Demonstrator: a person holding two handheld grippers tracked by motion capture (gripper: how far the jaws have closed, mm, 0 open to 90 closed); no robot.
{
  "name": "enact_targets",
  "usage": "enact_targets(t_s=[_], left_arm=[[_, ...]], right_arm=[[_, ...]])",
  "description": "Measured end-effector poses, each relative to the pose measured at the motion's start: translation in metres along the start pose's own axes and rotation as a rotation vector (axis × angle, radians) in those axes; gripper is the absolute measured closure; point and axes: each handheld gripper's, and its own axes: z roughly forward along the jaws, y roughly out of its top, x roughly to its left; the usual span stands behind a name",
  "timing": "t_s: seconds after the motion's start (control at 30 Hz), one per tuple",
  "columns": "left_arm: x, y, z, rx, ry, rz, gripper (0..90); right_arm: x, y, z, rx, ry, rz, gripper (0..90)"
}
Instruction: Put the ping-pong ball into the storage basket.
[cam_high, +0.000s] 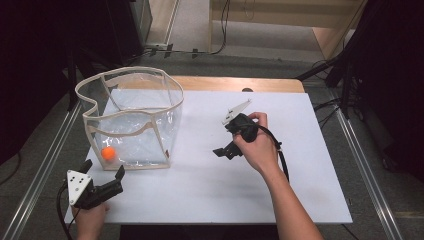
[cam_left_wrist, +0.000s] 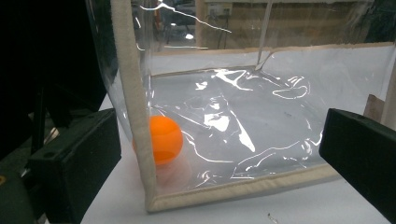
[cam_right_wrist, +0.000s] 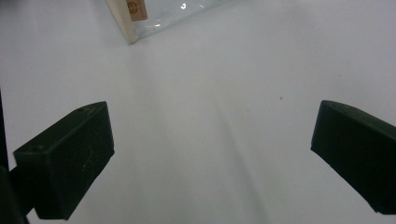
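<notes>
The clear plastic bag (cam_high: 132, 120) with its stiff cream binding stands open at the tabletop's (cam_high: 210, 185) left, an orange ball (cam_high: 108, 153) inside; looks light, floppy and slick, best pinched at the binding, while both left tongs (cam_high: 102, 172) and right tongs (cam_high: 223, 136) gape empty.

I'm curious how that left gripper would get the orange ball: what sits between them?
The clear bag's plastic wall and cream corner seam, as the left gripper view shows; the ball lies inside, the left gripper outside.
</notes>
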Motion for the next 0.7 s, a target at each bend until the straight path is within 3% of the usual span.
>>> enact_targets(t_s=[0.7], left_arm=[[0.001,0.000,0.000,0.000,-0.004,-0.006,0.0]], right_arm=[[-0.002,-0.051,-0.015,-0.053,-0.035,0.075,0.0]])
